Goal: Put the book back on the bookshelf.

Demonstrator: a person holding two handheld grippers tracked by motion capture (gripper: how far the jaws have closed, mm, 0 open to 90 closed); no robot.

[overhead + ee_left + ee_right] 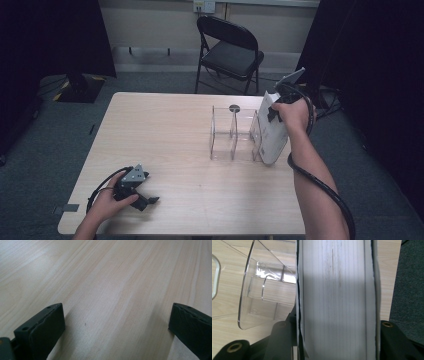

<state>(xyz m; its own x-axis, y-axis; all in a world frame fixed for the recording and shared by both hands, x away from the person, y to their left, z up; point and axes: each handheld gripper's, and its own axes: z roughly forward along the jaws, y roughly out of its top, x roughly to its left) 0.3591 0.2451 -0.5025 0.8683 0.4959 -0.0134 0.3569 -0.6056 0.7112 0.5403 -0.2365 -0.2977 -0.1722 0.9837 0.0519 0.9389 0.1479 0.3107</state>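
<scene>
Between the two black jaws of the right gripper (276, 111) sits a thick white book (272, 131), pinched across its thickness so that, in the right gripper view, its pale page edges (337, 297) run straight up from the jaws with a white cover on either side. From the high view the book stands nearly upright under the gripper, its lower end down at the right end of a clear acrylic divider rack (233, 134), just beside the rack's last transparent wall; whether the book touches that wall cannot be told. To one side of the held book, the right gripper view shows the rack's rounded clear panel (259, 287) over the light wooden table (165, 130), and on the other side dark grey carpet (409, 290). Well apart from it, near the table's front edge, the left gripper (145, 199) rests low over the wood, its jaws spread wide with only bare tabletop (117, 290) between them. Beyond the table stands a black folding chair (231, 52).
</scene>
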